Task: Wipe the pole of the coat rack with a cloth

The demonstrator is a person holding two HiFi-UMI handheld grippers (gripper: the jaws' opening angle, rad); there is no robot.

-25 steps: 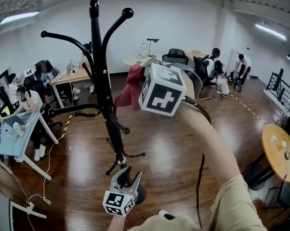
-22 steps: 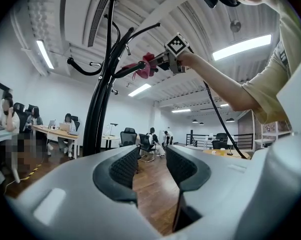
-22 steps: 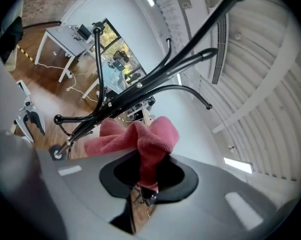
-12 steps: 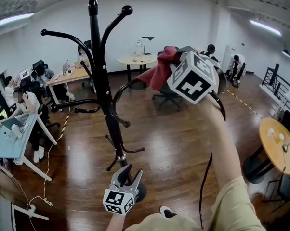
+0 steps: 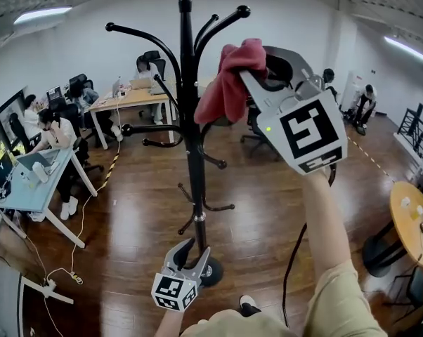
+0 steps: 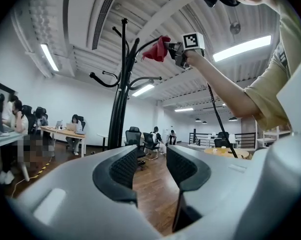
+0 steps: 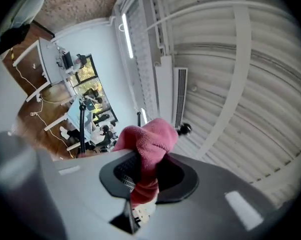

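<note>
As far as shows, progress: cloth [image 5: 229, 83] up by pole [image 5: 192, 139] top; lower length likely left.
Contact: unclear; cloth just beside pole, at 3 o'clock.
Right hand-held gripper [image 5: 252, 81]: pinching cloth.
Left hand-held gripper [image 5: 195, 248]: spread, empty, 6 o'clock.

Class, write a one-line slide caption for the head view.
Right gripper holds a red cloth up near the black coat rack pole; left gripper hangs open, low.

We can read no words, numbers or brands anywhere; the left gripper [image 5: 196, 250] and right gripper [image 5: 245, 74] carry only black-and-white square markers [image 5: 311, 133], no lettering.
</note>
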